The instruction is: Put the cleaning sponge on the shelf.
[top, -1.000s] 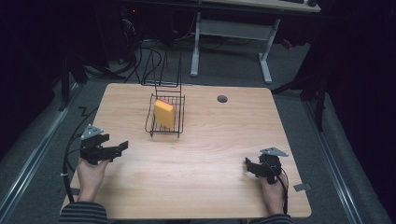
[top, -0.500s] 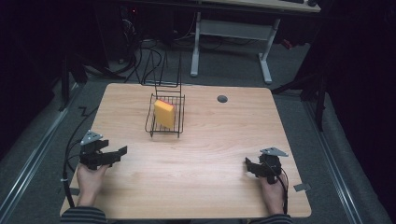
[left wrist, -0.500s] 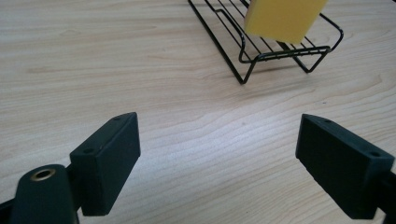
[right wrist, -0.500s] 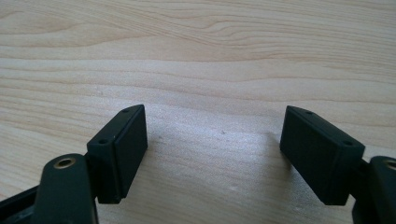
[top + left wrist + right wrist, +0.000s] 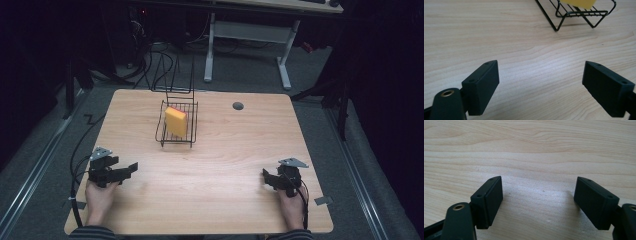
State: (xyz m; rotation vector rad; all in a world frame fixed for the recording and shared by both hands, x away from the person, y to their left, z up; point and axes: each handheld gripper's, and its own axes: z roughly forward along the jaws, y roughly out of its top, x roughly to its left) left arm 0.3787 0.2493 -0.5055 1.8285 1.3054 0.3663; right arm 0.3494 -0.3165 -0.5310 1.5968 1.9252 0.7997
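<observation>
Both grippers rest low near the front edge of the wooden table (image 5: 215,165), well apart from each other; the left gripper (image 5: 131,168) has its jaws spread wide with nothing between them, and the right gripper (image 5: 266,176) likewise stands released and empty. The yellow sponge (image 5: 175,121) stands on edge, tilted, inside the black wire rack (image 5: 176,139); rack and sponge lie ahead of the left fingertips and somewhat to their right, well apart from them, and far off to the left of the right fingertips.

Judged procedure for the step in hand, a reach toward the sponge: advance the left gripper, which is the nearer one; keep the jaws spread until both fingers straddle the broad faces of the sponge; come in from above the rack wires, not through them; close gently, since foam will likely compress; steady the light rack with the right gripper if it drags.

The high view gives the whole layout, both hands and the rack's tall back wires; the left gripper view gives the rack's foot (image 5: 559,25) and the sponge's lower edge (image 5: 580,3) beyond the fingertips; the right gripper view gives bare wood grain between its fingers (image 5: 489,200).
</observation>
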